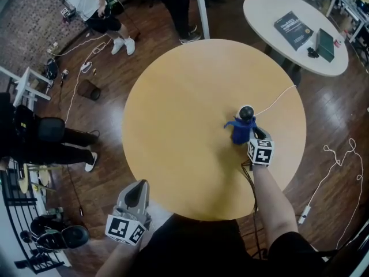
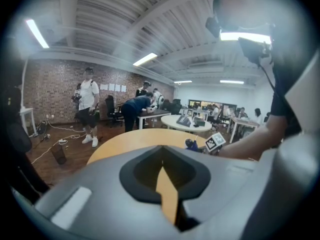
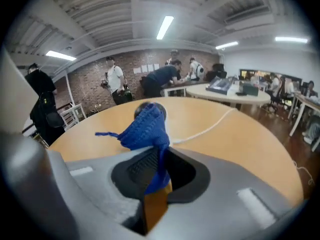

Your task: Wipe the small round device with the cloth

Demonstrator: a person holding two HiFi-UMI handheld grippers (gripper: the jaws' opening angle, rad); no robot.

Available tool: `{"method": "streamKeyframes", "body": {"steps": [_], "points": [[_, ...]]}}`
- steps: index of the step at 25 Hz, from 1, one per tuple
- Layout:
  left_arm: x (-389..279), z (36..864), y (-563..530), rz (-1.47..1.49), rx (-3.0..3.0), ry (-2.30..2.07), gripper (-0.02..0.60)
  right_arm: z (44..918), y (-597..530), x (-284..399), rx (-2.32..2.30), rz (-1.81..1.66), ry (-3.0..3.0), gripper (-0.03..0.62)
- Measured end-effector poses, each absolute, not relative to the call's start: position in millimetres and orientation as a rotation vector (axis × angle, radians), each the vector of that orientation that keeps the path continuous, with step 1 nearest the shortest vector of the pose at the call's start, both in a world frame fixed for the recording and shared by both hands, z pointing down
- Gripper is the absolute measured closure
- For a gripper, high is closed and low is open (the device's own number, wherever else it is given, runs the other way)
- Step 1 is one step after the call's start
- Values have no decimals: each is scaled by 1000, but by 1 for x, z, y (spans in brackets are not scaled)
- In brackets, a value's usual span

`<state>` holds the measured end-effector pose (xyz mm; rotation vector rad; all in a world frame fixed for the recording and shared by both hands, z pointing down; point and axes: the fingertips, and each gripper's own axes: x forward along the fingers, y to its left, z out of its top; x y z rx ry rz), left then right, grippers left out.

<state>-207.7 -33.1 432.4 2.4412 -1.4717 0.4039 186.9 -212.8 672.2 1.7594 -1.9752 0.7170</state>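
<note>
On the right half of the round wooden table [image 1: 184, 131] stands the small round black device [image 1: 247, 112]. A blue knitted cloth [image 1: 240, 130] bunches against its near side. My right gripper [image 1: 251, 134] is shut on that cloth. In the right gripper view the cloth [image 3: 146, 129] rises from between the jaws, and only the top of the device [image 3: 150, 104] shows behind it. A white cable [image 1: 278, 98] runs from the device to the table's right edge. My left gripper [image 1: 138, 189] hangs at the table's near-left edge, jaws together and holding nothing [image 2: 161, 171].
A white oval table [image 1: 271, 4] with a dark book [image 1: 293, 30] stands at the back right. People stand and sit to the left and behind. Cables trail over the dark wood floor [image 1: 340, 154]. A white stand [image 1: 26, 85] is at the left.
</note>
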Motion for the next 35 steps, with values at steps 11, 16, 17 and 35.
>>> {"method": "streamKeyframes", "body": {"steps": [11, 16, 17, 35], "points": [[-207, 430, -32, 390, 2441, -1479, 577, 551, -231, 153, 1777, 26, -2197, 546], [-205, 428, -32, 394, 2445, -1475, 577, 566, -259, 148, 1614, 76, -2104, 546], [-204, 428, -32, 394, 2445, -1477, 577, 577, -262, 151, 1604, 135, -2095, 546], [-211, 430, -27, 396, 2415, -1485, 577, 660, -212, 158, 1540, 427, -2007, 549]]}}
